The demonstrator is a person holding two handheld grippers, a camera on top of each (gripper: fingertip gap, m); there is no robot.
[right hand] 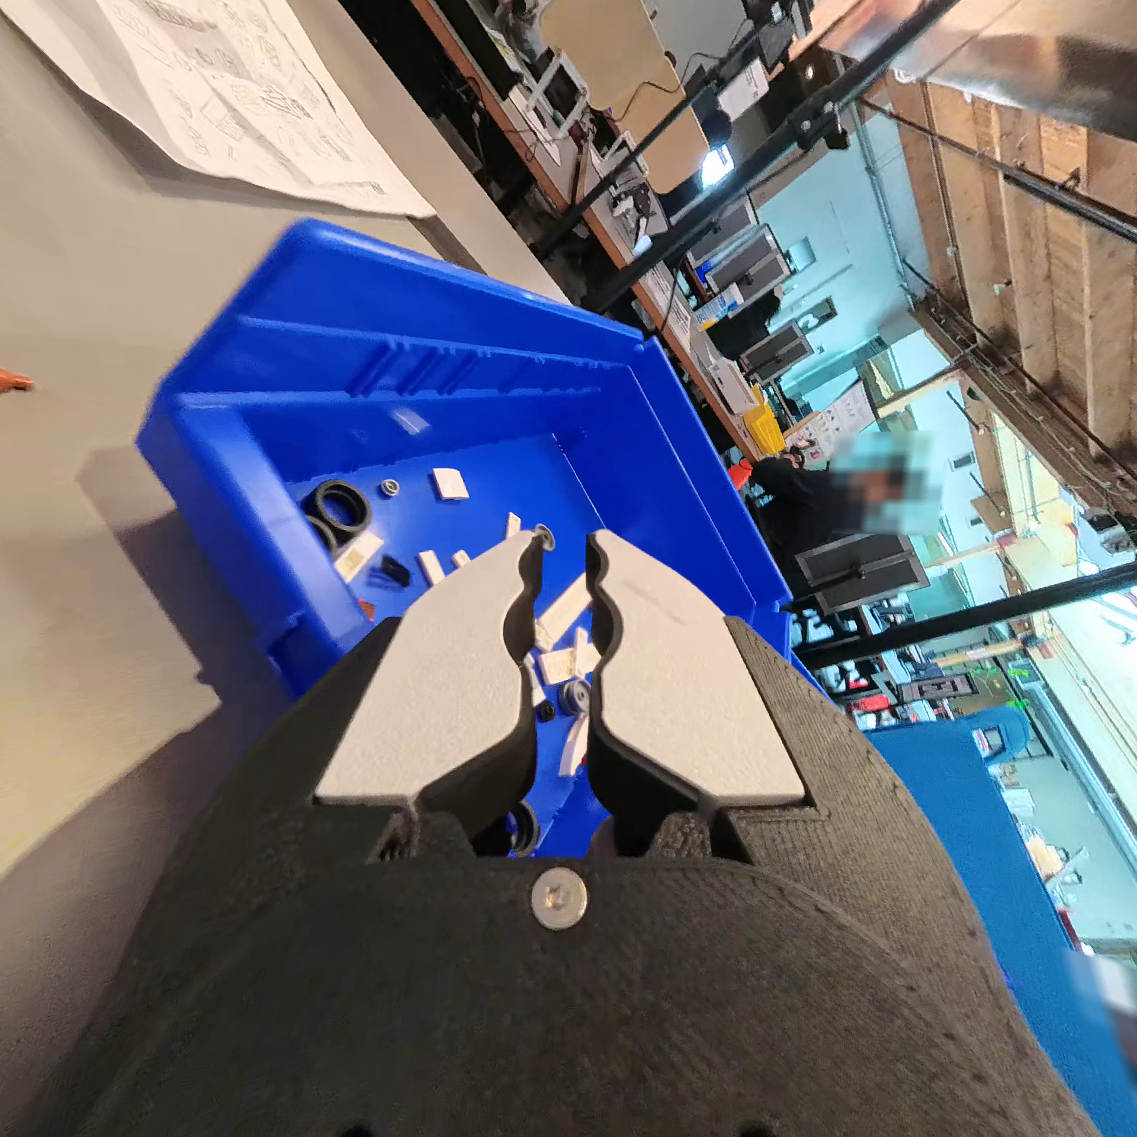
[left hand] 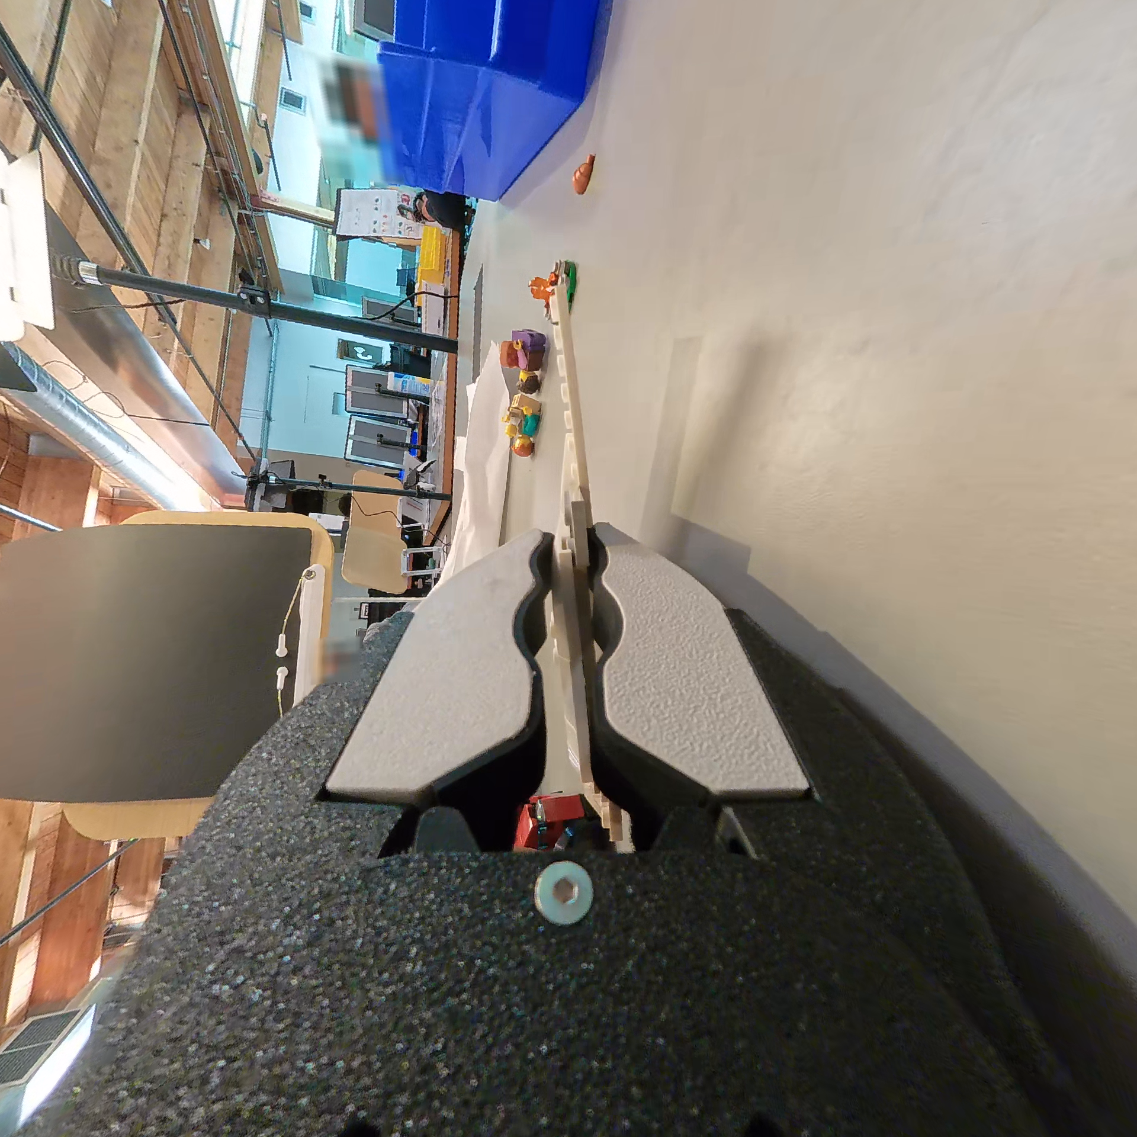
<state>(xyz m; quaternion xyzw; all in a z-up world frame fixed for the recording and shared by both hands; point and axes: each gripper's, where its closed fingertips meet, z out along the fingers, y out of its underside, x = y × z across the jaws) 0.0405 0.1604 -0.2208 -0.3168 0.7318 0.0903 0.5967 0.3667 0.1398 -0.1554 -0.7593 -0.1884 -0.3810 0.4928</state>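
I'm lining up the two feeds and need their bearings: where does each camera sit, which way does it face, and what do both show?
Left wrist view: rides the left gripper, rolled sideways, looking along a cream studded plate clamped in its fingers, over the table.
Right wrist view: rides the right gripper, tilted down into a blue bin of small parts; fingers apart, holding nothing.
Shared: blue bin, table, paper sheets.
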